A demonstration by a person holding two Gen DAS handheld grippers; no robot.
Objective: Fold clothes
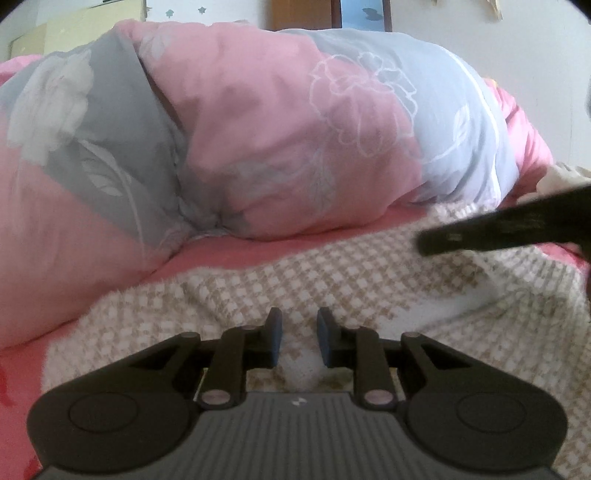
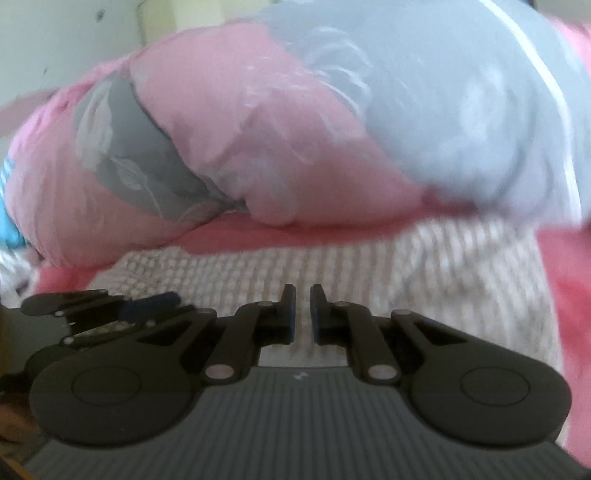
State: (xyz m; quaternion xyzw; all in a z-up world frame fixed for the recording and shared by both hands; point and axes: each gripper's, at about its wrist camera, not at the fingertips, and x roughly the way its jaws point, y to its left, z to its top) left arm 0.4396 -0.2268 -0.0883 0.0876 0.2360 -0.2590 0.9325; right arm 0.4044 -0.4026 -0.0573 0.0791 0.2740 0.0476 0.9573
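Note:
A fluffy beige-and-white checked garment [image 1: 332,269] lies spread flat on a pink bedsheet [image 1: 229,254]. My left gripper [image 1: 300,314] hovers low over its near part, jaws apart, nothing between the blue pads. From the right, my right gripper [image 1: 428,245] reaches in over the garment as a dark finger. In the right wrist view the same garment [image 2: 406,266] looks blurred. There my right gripper [image 2: 303,290] is shut to a thin slit and holds nothing. My left gripper [image 2: 162,301] lies at the left, just above the cloth.
A bulky pink, grey and pale-blue flowered quilt [image 1: 258,129] is heaped right behind the garment and fills the back of both views [image 2: 258,129]. Beyond it are a pale wall and a wooden frame [image 1: 299,14]. Something turquoise [image 2: 9,229] peeks out at the far left.

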